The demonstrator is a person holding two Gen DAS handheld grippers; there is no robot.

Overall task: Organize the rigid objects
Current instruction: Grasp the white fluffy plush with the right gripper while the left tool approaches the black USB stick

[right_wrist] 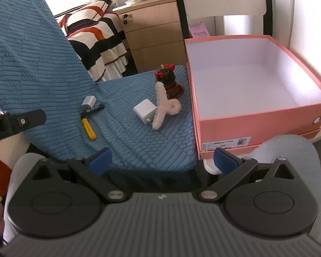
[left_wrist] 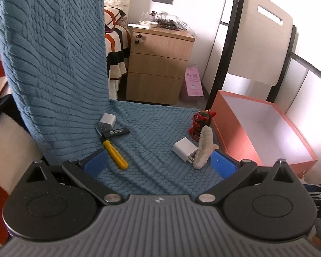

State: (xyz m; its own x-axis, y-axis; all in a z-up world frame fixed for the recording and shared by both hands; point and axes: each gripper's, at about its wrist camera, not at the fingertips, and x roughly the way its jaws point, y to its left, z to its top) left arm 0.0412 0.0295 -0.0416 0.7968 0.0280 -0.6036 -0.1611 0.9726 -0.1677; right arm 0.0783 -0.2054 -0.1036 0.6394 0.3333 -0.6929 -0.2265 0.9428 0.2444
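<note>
On a blue-covered chair seat [left_wrist: 152, 128] lie a white charger [left_wrist: 185, 148], a fluffy white hair clip [left_wrist: 204, 147], a dark figurine with red trim [left_wrist: 200, 122], a yellow-handled tool [left_wrist: 114, 153], a black USB stick [left_wrist: 116, 132] and a silver charger [left_wrist: 107, 121]. My left gripper [left_wrist: 159, 165] is open and empty, just in front of them. In the right wrist view the same white charger [right_wrist: 144, 110], clip [right_wrist: 163, 107], figurine [right_wrist: 170, 81] and yellow tool [right_wrist: 88, 128] show. My right gripper [right_wrist: 163, 160] is open and empty at the seat's front edge. An empty pink box [right_wrist: 256, 85] stands to the right.
The chair's blue-covered backrest [left_wrist: 53, 53] rises at the left. A wooden drawer cabinet [left_wrist: 158, 62] stands behind, beside a striped bed cover [right_wrist: 96, 36]. A second chair's back [left_wrist: 265, 34] stands behind the pink box [left_wrist: 263, 128]. The left gripper's body [right_wrist: 17, 122] shows at the right wrist view's left edge.
</note>
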